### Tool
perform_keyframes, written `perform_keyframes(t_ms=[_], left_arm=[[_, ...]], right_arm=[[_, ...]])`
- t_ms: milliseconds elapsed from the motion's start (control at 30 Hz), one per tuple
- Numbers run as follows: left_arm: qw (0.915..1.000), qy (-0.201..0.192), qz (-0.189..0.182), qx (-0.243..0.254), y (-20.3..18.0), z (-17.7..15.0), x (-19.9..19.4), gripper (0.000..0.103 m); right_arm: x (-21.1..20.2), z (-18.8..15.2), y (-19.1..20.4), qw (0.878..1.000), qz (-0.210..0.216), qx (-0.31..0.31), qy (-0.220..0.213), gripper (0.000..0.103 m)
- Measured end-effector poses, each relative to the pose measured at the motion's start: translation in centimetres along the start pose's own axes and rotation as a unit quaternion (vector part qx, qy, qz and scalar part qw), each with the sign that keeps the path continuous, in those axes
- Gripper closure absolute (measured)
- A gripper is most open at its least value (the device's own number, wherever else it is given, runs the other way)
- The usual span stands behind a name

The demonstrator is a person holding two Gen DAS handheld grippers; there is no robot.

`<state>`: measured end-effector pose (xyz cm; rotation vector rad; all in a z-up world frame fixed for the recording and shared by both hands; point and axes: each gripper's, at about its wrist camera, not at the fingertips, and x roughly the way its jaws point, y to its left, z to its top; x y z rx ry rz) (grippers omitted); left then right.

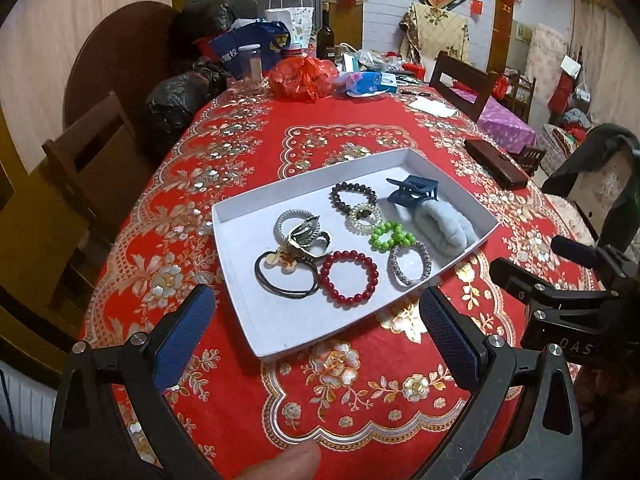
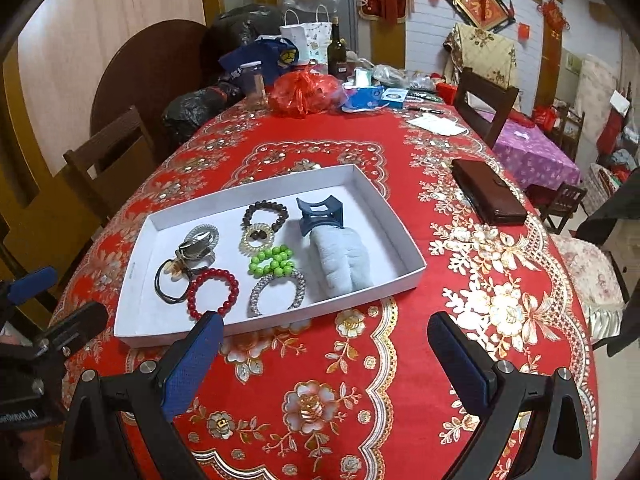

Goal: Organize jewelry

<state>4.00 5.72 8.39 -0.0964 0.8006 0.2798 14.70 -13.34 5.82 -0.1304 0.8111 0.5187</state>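
A shallow white tray (image 1: 236,216) (image 2: 138,264) lies on the red tablecloth and holds jewelry. In it are a red bead bracelet (image 1: 349,278) (image 2: 213,294), a green bead bracelet (image 1: 390,236) (image 2: 272,262), a dark bead bracelet (image 1: 354,196) (image 2: 265,214), a silver bracelet (image 1: 410,262) (image 2: 278,294), black hair ties (image 1: 284,276) (image 2: 170,282), a blue claw clip (image 1: 414,192) (image 2: 320,210) and a pale blue fluffy scrunchie (image 1: 442,228) (image 2: 340,260). My left gripper (image 1: 316,338) is open and empty, just short of the tray's near edge. My right gripper (image 2: 326,358) is open and empty, near the tray's near right side.
A dark brown case (image 1: 496,162) (image 2: 488,190) lies right of the tray. Bags, a bottle (image 2: 337,50), a red plastic bag (image 1: 302,78) and papers crowd the table's far end. Wooden chairs (image 1: 80,184) stand along the left and far right.
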Motion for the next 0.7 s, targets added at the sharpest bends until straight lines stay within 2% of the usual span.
perform_keyframes(t_ms=[300,567,700], left_arm=[[0.9999,-0.005,0.006,0.009,-0.7,-0.1,0.3,0.001],[0.9999,-0.010,-0.006,0.008,-0.5,-0.2,0.3,0.001],[0.9997,-0.018,0.009,0.013,-0.4,-0.2,0.2,0.001]], right_arm=[[0.2,0.1,0.6,1.000,-0.002,-0.014,-0.003,0.002],[0.4,-0.1,1.2,1.000,-0.002,-0.027,0.001,0.002],[0.4,-0.2,1.2,1.000,-0.003,-0.027,0.001,0.002]])
